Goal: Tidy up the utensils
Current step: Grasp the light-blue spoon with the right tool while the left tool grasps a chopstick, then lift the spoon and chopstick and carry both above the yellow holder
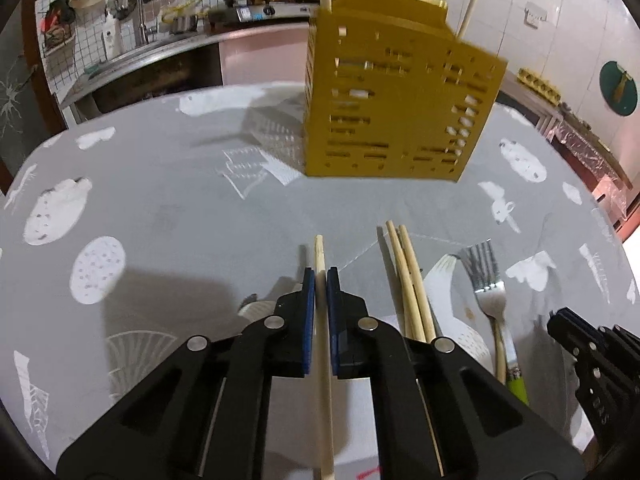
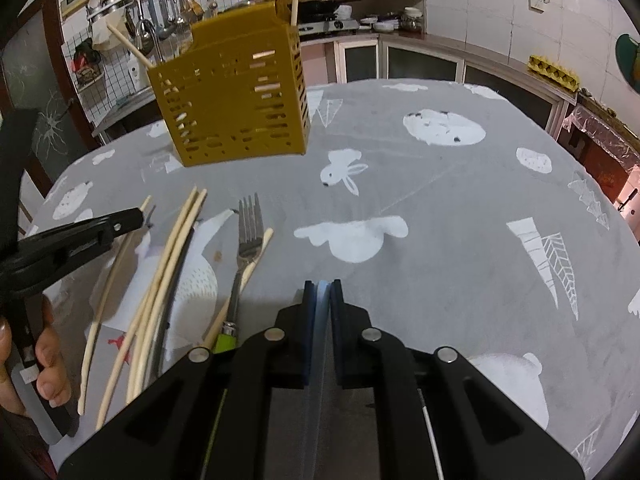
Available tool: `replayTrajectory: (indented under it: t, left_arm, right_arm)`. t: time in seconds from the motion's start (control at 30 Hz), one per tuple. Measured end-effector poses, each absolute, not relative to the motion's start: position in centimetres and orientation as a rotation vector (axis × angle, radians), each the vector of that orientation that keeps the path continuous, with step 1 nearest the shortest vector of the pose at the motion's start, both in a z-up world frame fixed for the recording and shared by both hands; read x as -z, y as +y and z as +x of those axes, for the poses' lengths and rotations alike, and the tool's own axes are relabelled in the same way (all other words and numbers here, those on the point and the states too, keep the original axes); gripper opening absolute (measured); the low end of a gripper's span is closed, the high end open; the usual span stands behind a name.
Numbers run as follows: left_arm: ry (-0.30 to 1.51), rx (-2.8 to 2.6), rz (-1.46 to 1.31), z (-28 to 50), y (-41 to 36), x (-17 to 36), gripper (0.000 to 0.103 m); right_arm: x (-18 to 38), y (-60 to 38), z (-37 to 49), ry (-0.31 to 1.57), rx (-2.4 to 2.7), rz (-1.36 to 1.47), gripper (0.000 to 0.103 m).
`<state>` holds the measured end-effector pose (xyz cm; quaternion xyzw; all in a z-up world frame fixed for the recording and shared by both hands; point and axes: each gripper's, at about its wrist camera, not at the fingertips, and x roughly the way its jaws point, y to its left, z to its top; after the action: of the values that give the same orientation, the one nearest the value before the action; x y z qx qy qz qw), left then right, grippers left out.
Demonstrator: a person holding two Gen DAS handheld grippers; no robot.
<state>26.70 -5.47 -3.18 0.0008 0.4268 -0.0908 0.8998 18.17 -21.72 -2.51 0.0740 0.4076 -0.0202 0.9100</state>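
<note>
My left gripper (image 1: 321,276) is shut on one pale wooden chopstick (image 1: 325,380) that lies on the grey tablecloth. The chopstick's tip sticks out just past the blue pads. To its right lie two more chopsticks (image 1: 408,280) and a metal fork with a green handle (image 1: 490,292). A yellow slotted utensil holder (image 1: 400,108) stands farther back with two chopsticks upright in it. In the right wrist view my right gripper (image 2: 322,284) is shut with nothing seen between its pads. It hovers to the right of the fork (image 2: 248,236). There the left gripper (image 2: 138,216) pinches its chopstick (image 2: 100,312).
A patterned grey cloth (image 2: 440,208) covers the round table. Another chopstick (image 2: 256,252) lies under the fork, and a dark stick (image 2: 176,284) lies beside the pale ones. A person's hand (image 2: 48,360) holds the left gripper. Kitchen counters, a sink and a stove stand behind.
</note>
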Motion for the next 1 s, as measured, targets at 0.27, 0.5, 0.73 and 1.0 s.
replayTrajectory:
  t: [0.27, 0.5, 0.73, 1.0]
  left_arm:
    - [0.727, 0.195, -0.021, 23.3, -3.1, -0.3, 0.005]
    - [0.626, 0.183, -0.053, 20.7, -1.1, -2.6, 0.005]
    - [0.547, 0.160, -0.046, 18.4, 0.1, -3.9, 0.005]
    - [0.424, 0.122, -0.020, 14.9, 0.4, -4.8, 0.006]
  right_arm:
    - [0.0, -22.1, 17.3, 0.729, 0.027, 0.179, 0.008]
    - [-2.0, -22.3, 16.2, 0.606, 0.015, 0.201, 0.008]
    - [-3.8, -22.1, 14.1, 0.478, 0.014, 0.189, 0.008]
    - [-4.6, -21.3, 10.6, 0.347, 0.001, 0.154, 0.008]
